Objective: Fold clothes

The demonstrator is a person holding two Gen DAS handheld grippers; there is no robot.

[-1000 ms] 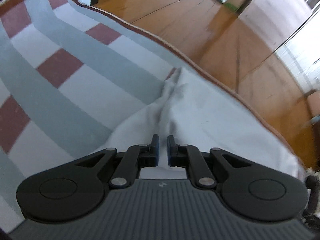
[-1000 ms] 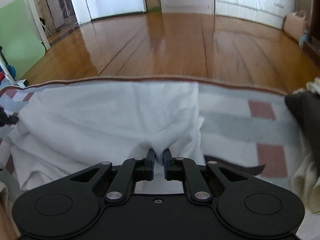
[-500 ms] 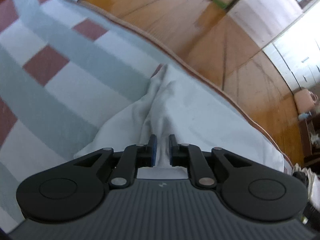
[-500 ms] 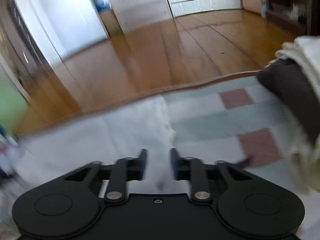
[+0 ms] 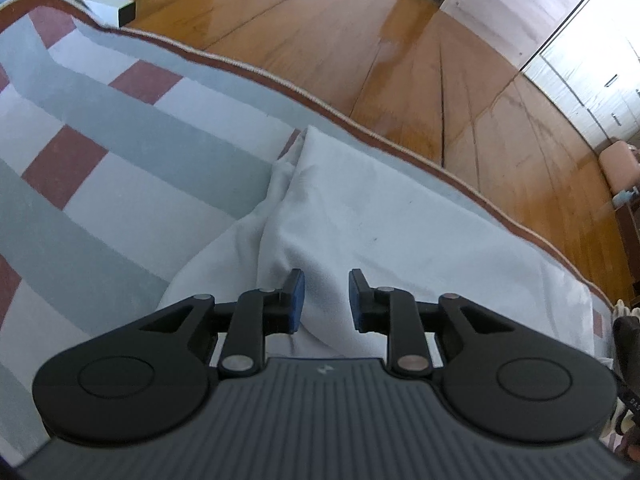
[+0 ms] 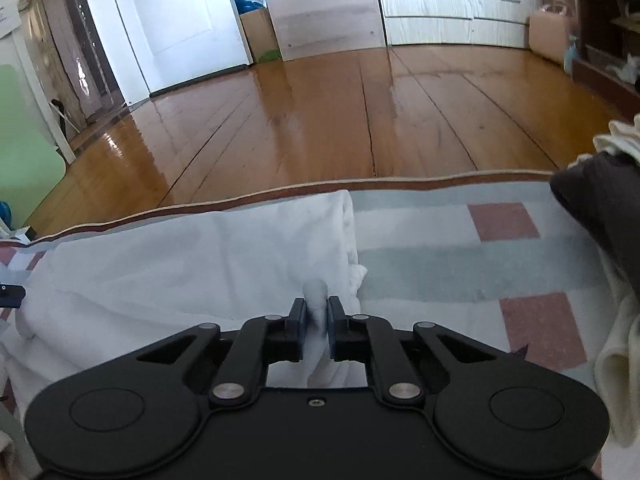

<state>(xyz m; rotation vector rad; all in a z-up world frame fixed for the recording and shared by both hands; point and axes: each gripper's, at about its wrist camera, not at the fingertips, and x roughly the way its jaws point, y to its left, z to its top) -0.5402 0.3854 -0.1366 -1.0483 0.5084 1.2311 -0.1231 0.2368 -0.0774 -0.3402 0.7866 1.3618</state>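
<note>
My right gripper (image 6: 317,312) is closing, pinching a fold of the white garment (image 6: 200,264). My left gripper (image 5: 326,296) is opening, cloth between its pads unpressed. The garment lies on the checked blanket (image 5: 120,168), near its far hem by the wooden floor (image 6: 320,120).

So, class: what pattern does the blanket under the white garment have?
Grey and white stripes with reddish-brown squares on the blanket; left wrist view.

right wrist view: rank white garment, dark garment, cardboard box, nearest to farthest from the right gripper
1. white garment: a pinch of it sits between the closing jaws of the right gripper; the rest spreads left.
2. dark garment: right edge, on the checked blanket.
3. cardboard box: across the wooden floor, beside the white door.
</note>
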